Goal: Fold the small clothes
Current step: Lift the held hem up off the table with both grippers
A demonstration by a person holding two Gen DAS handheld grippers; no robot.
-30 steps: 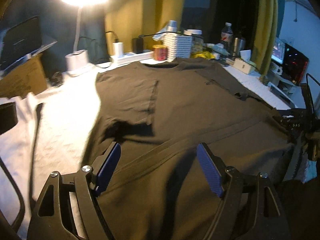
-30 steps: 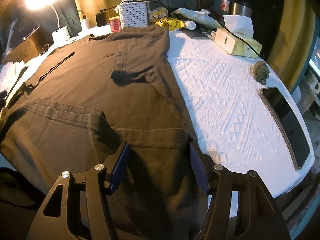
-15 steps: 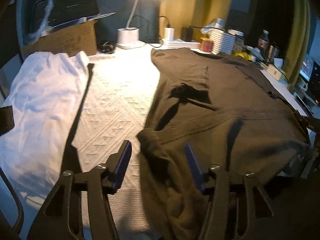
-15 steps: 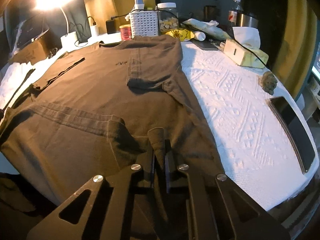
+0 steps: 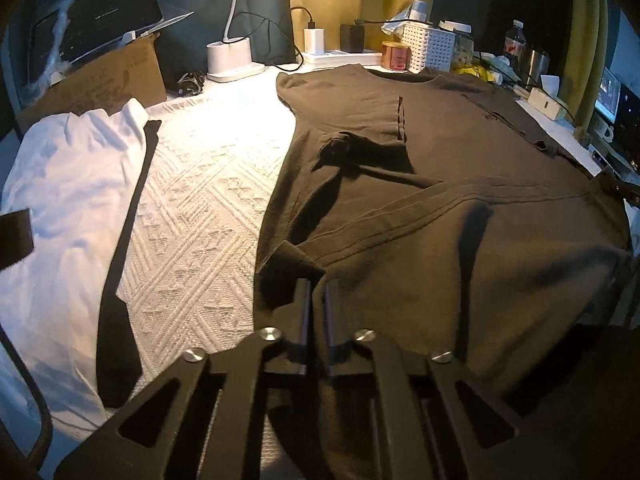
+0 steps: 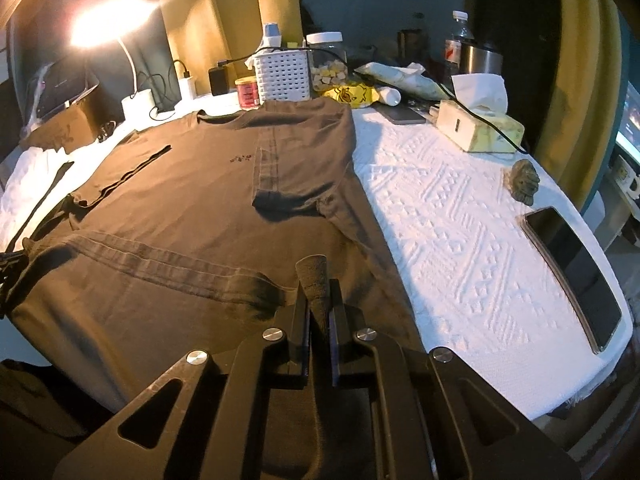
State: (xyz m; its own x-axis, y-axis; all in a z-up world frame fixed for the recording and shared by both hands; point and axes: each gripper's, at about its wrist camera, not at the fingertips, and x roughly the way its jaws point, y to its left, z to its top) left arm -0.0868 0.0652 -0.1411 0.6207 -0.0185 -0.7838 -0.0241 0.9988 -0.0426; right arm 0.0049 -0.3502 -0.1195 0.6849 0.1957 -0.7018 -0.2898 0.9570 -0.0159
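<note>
Left wrist view: one dark t-shirt (image 5: 440,200) fills the centre and right, its near hem corner pinched by the left gripper (image 5: 316,300); one white garment (image 5: 68,216) lies cut off at left. Right wrist view: the right gripper (image 6: 320,304) clamps a fabric fold at lower centre; one phone (image 6: 576,272) lies at right.

Lit desk lamp (image 6: 108,26), white slotted basket (image 6: 285,77), tissue box (image 6: 480,130); phone (image 6: 572,276), cardboard box (image 5: 100,80)
</note>
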